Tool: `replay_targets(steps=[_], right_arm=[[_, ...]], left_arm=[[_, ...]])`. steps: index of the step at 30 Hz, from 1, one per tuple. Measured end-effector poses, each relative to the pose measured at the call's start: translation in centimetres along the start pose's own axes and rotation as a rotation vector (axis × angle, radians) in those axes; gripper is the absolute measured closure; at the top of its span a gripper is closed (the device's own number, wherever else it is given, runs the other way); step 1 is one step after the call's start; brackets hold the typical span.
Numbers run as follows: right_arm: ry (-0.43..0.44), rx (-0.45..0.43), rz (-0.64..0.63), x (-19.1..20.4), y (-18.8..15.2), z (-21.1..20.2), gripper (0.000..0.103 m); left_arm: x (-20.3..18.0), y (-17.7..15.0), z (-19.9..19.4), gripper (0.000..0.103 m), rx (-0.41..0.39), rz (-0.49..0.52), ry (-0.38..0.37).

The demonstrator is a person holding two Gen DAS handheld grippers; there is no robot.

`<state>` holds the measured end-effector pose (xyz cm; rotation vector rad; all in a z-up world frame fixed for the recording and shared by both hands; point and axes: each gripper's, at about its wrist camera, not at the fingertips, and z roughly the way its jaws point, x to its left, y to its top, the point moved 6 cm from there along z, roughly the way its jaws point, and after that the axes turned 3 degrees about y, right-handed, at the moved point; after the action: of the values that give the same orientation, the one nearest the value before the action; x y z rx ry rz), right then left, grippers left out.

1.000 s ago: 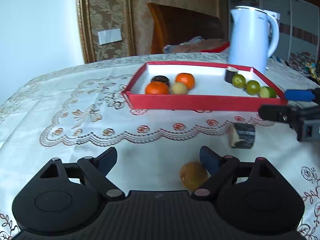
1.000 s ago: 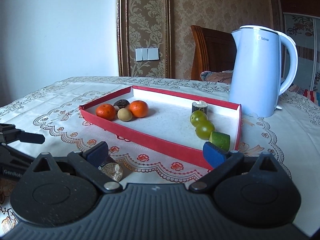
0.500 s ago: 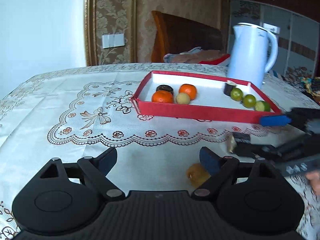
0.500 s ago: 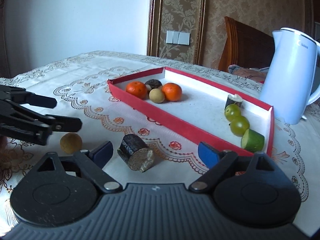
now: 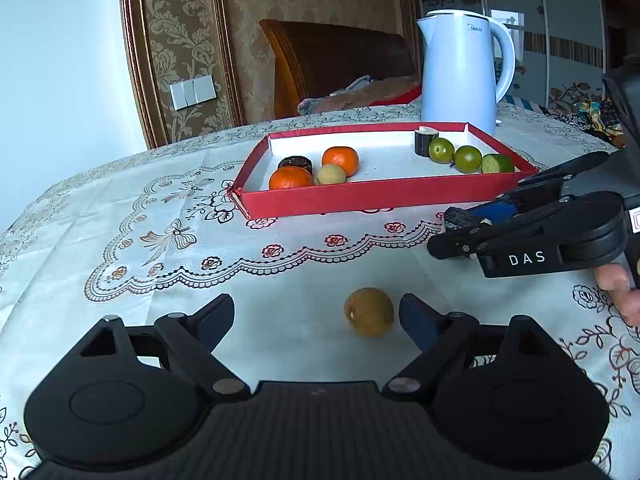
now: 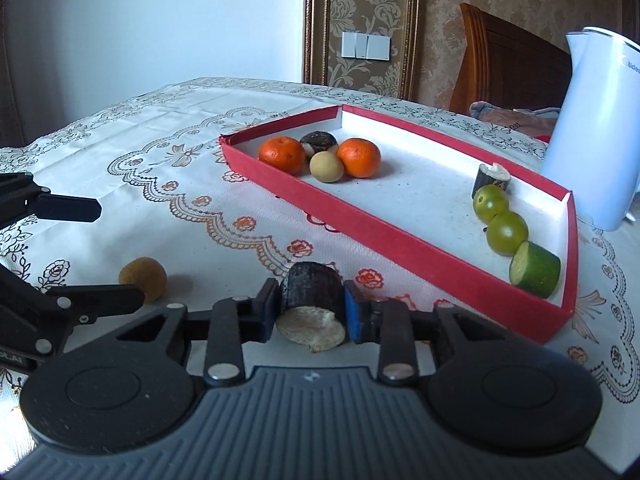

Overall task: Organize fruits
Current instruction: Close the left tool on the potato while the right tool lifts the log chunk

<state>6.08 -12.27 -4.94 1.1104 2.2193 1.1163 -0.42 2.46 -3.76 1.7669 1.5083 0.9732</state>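
A red tray (image 5: 384, 197) (image 6: 400, 240) holds two oranges (image 5: 341, 160), a pale round fruit, a dark piece, two green fruits (image 6: 508, 233), a cut green piece and a dark cut piece. My left gripper (image 5: 316, 318) is open, with a brown round fruit (image 5: 369, 312) (image 6: 143, 279) on the cloth between its fingers, close to the right finger. My right gripper (image 6: 310, 300) is shut on a dark-skinned cut piece (image 6: 313, 308) just in front of the tray; it also shows in the left wrist view (image 5: 464, 226).
A white kettle (image 5: 464, 68) (image 6: 596, 128) stands behind the tray. The table has a lace-patterned cloth (image 5: 160, 240). A wooden chair (image 5: 332, 64) stands behind the table. A hand holds the right gripper at the right edge (image 5: 620, 292).
My right gripper has closed on the dark cut piece. My left gripper has drawn back a little, so the brown fruit now sits fully between its fingers.
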Motion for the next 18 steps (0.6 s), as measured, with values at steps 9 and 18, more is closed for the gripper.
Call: replay_targets(steps=[9,18], right_arm=[[-0.073,-0.006,0.099,-2.2,0.0,-0.1,0.072],[-0.073,-0.002,0.101,-2.2,-0.1,0.0,0.072]], left_arm=[[-2.1,0.3,1.5,0.014,0.035,0.062,0.008],[-1.6,0.1,1.6,0.043,0.048,0.008,-0.047]])
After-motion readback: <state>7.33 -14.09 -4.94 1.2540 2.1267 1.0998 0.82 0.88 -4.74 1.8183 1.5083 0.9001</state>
